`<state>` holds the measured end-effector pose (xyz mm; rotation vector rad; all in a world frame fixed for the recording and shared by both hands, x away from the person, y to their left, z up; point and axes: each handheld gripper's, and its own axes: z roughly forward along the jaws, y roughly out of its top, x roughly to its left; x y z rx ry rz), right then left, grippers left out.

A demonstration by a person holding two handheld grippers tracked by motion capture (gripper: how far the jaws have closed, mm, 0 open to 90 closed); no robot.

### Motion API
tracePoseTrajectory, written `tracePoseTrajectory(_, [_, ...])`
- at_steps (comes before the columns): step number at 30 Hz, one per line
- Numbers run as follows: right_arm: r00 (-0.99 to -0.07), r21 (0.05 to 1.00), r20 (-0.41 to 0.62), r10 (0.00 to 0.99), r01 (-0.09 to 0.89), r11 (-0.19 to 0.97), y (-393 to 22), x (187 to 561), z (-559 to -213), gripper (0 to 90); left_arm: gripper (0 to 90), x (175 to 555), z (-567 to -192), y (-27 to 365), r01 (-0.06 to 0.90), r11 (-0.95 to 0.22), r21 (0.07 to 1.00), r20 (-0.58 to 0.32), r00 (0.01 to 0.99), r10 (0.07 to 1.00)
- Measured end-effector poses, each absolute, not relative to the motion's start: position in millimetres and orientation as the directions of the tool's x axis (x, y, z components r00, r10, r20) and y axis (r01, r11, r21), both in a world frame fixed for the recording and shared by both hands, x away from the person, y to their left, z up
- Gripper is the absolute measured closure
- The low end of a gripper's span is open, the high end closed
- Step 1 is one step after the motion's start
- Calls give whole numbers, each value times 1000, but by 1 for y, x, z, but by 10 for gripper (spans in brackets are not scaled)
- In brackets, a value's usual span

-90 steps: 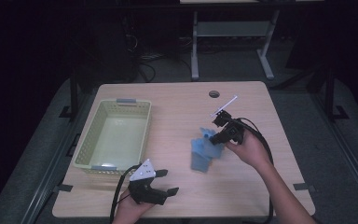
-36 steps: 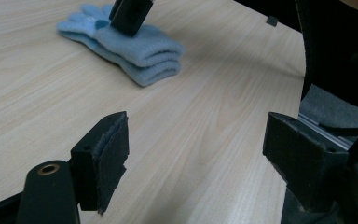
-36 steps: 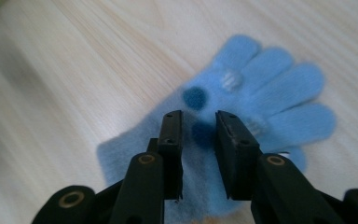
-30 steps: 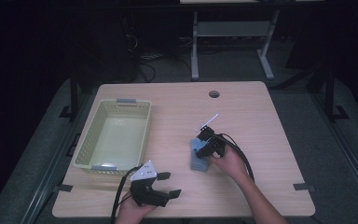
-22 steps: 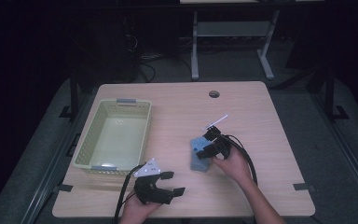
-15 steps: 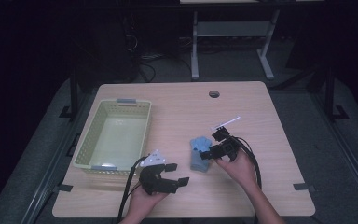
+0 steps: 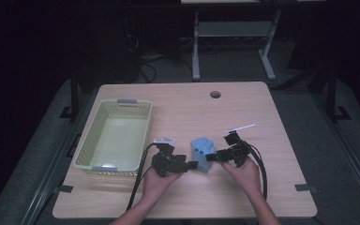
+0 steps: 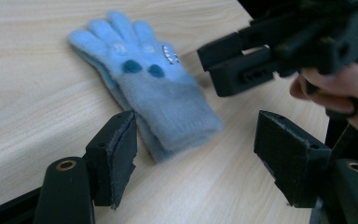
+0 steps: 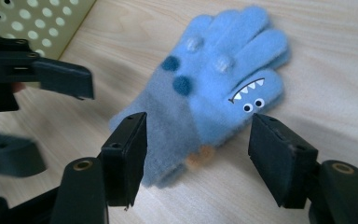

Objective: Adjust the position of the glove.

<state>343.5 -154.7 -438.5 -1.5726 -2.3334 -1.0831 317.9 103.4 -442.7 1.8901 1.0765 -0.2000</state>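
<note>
A light blue knitted glove (image 7: 202, 146) with a small monster face lies flat on the wooden table (image 7: 243, 201), fingers pointing away from me. My left gripper (image 7: 192, 165) comes at its cuff from the left. In the left gripper view the left gripper (image 8: 198, 154) is open, its jaws have just been closing, and the glove's (image 8: 144, 84) cuff end lies between the tips, untouched. My right gripper (image 7: 212, 157) is at the cuff from the right. In the right gripper view the right gripper (image 9: 198, 156) is open over the glove (image 9: 214, 88), its jaws have just been opening, and the cuff lies between them, unpressed.
A pale green perforated basket (image 7: 86, 145) stands on the table's left half, a short way from the left hand. A round cable hole (image 7: 215, 94) sits near the far edge. Both gripper cables trail back toward the near edge.
The right gripper lowered the glove onto the table and opened off it. The left gripper moved right from the near edge up to the glove's cuff.
</note>
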Motion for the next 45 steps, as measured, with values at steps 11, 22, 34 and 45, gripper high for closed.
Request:
tracePoseTrajectory(11, [-391, 460, 536, 749, 878, 129, -159, 339, -451, 440, 338, 343, -459, 103, 866, -93, 491, -661, 440, 608])
tracePoseTrajectory(22, [-354, 423, 570, 742, 900, 105, -160, 336, -456, 452, 447, 348, -468, 97, 883, -123, 454, -660, 426, 619])
tracePoseTrajectory(34, [-324, 406, 598, 733, 911, 71, -154, 335, -464, 488, 491, 350, -472, 93, 893, -145, 425, -678, 421, 602])
tracePoseTrajectory(45, [-304, 400, 626, 719, 916, 39, -146, 334, -468, 587, 615, 347, -475, 91, 890, -155, 429, -673, 429, 603])
